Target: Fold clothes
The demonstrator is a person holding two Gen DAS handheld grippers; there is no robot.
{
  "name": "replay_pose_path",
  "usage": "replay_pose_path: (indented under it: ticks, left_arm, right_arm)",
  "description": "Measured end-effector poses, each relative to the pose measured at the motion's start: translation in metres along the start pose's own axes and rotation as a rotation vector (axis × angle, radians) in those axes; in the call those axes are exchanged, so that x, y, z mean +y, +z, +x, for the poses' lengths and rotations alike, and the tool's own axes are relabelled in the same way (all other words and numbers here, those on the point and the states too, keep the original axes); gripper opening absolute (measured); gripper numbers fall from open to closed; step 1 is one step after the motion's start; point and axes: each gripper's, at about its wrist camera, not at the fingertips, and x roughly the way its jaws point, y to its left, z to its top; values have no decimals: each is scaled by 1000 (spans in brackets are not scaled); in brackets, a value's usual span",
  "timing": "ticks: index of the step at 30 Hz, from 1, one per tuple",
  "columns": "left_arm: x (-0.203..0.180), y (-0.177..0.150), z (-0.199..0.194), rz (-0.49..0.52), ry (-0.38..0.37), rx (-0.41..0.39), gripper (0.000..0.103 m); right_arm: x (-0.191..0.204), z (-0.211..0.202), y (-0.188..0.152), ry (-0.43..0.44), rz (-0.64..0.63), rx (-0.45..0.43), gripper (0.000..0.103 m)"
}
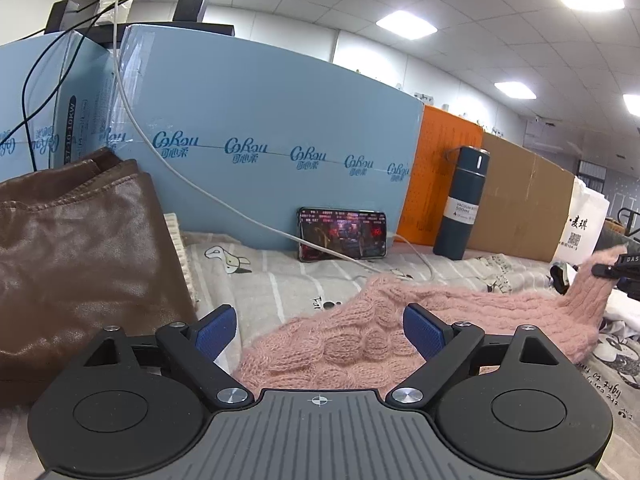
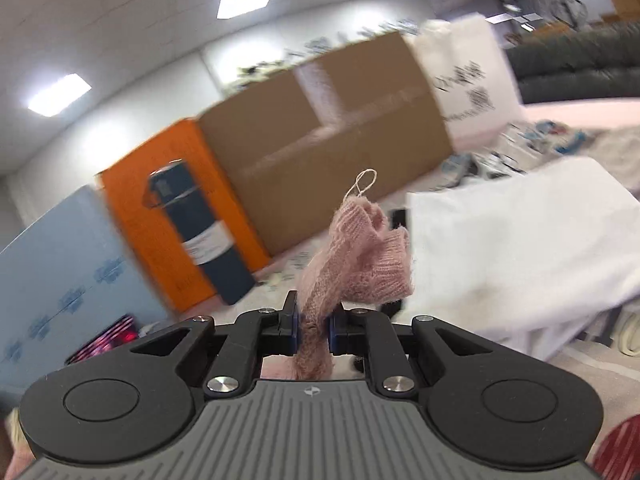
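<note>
Pinching pink sweater (image 2: 362, 256) cuff, right gripper (image 2: 313, 326) (left gripper (image 1: 319, 326) agape)

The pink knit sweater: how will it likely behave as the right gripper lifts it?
Probably floppy: the pink knit sweater sags from the right gripper. Its loose fuzzy knit looks light, stretchy and unlikely to slip.

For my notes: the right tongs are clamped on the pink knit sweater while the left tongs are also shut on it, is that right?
Not quite. The right tongs are clamped on the pink knit sweater, but the left tongs stand wide open, gripping nothing. The left wrist view shows this.
</note>
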Motion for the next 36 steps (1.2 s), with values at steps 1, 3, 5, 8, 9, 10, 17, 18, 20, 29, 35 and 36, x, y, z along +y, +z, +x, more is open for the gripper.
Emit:
replay_pose_path:
  ticks: [1, 3, 5, 8, 9, 10, 17, 18, 20, 29, 35, 36]
  left_arm:
    - [0, 0, 0, -2, -3, 1, 93]
    - [0, 0, -1, -3, -11, -1, 93]
    - [0, 0, -1, -7, -21, -2, 93]
    - [0, 0, -3, -10, -36, -3, 93]
    - [0, 0, -3, -10, -40, -3, 93]
    - [-1, 0, -3, -10, -42, -3, 93]
    - [-3, 0, -3, -12, -46, 11, 94]
    - [-3, 0, -3, -11, -49, 11, 94]
    - [-3, 0, -4, -12, -53, 9, 94]
    - [0, -1, -3, -38, -46, 20, 94]
    - [6, -2, 1, -79, -35, 58, 96]
    - [6, -2, 2, -87, -34, 64, 96]
  right_arm:
    - [8, -2, -3, 39, -36, -4, 13]
    - [28, -5, -10, 97, -106, 13, 13]
    - [45, -6, -18, 150, -168, 45, 16]
    - [66, -2, -31, 224, -254, 120, 16]
    - [73, -1, -36, 241, -282, 142, 16]
    - [79, 0, -41, 248, -308, 158, 18]
    - [113, -5, -70, 287, -434, 215, 51]
    - [117, -7, -74, 290, -447, 217, 53]
    - [123, -13, -80, 326, -462, 224, 59]
    - [130, 6, -96, 403, -348, 400, 68]
    - [111, -42, -65, 378, -223, 186, 85]
    - [104, -47, -59, 343, -197, 147, 87]
